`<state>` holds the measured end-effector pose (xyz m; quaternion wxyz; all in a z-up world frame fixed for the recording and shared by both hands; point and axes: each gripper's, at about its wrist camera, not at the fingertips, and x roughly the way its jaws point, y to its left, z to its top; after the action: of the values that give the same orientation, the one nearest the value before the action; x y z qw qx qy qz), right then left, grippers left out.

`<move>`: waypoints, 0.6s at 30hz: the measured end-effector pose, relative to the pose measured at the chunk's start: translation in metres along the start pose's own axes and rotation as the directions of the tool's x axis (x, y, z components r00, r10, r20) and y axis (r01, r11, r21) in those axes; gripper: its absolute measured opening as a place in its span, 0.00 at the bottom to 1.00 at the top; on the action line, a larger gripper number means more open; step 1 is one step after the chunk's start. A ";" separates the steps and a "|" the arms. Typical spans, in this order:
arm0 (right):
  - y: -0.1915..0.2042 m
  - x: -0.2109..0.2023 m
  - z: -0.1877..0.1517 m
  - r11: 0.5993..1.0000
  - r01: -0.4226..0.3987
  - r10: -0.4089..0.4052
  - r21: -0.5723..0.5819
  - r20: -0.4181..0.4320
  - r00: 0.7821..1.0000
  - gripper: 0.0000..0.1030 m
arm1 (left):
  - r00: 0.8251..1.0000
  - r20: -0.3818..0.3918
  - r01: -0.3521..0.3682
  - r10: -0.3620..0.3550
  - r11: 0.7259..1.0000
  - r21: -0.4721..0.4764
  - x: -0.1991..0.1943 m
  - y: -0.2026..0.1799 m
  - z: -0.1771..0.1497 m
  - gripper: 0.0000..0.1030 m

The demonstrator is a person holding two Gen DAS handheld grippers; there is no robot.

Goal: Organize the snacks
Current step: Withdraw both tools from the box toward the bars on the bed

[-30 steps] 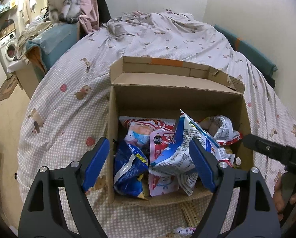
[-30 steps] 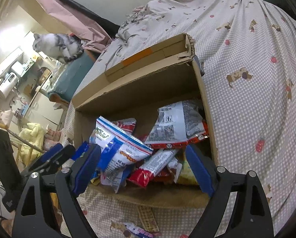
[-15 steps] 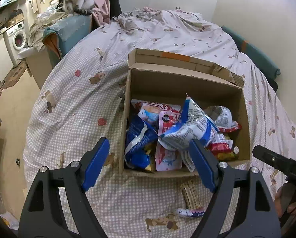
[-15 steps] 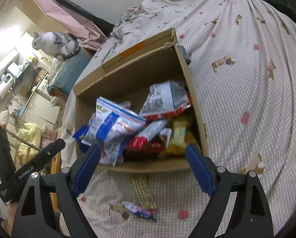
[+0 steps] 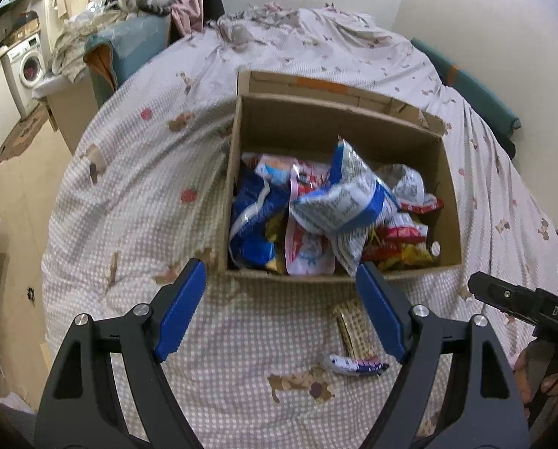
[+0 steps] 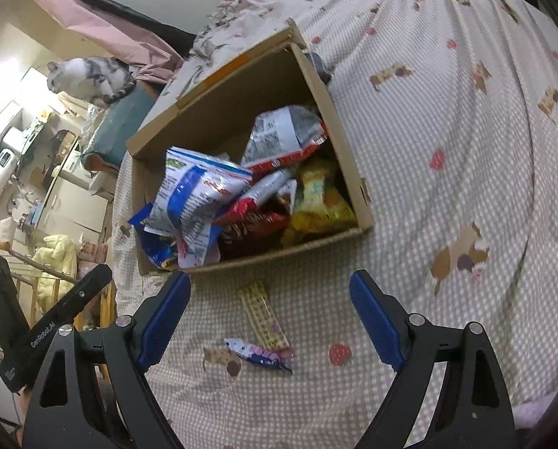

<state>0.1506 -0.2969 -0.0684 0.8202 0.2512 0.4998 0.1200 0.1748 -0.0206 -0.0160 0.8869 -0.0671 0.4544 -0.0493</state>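
Observation:
An open cardboard box stands on the bed, filled with several snack bags; a white-and-blue bag lies on top. In front of the box a tan wafer bar and a small blue-pink packet lie on the bedspread. My left gripper hovers open above the spread, just short of the box's near wall. My right gripper is open too, over the two loose snacks, nothing between its fingers.
The bed has a checked pink spread with rumpled folds at the back. A cat sits on a teal chair beyond the bed. A washing machine and clutter stand at the left. The other gripper's black body shows at right.
Both grippers drew back from over the box towards the bed's near side. The box now sits farther off, and the two loose snacks on the spread have come into view.

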 end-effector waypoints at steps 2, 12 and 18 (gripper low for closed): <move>-0.003 0.002 -0.004 1.000 0.010 -0.010 0.009 -0.014 1.000 0.87 | 1.000 -0.008 0.002 -0.002 1.000 0.003 0.001 -0.002 -0.006 0.77; -0.015 0.022 -0.010 0.998 0.056 -0.052 0.038 -0.096 0.994 0.87 | 0.997 -0.061 -0.055 0.052 0.997 -0.052 0.008 0.010 -0.024 0.77; -0.010 0.039 -0.011 0.998 0.059 -0.054 0.029 -0.142 0.988 0.87 | 0.991 -0.130 -0.030 0.020 0.997 -0.077 0.021 0.015 -0.028 0.78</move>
<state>0.1589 -0.2852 -0.1072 0.7815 0.2414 0.5654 0.1060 0.1652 -0.0105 -0.0515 0.8528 -0.0930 0.5133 -0.0245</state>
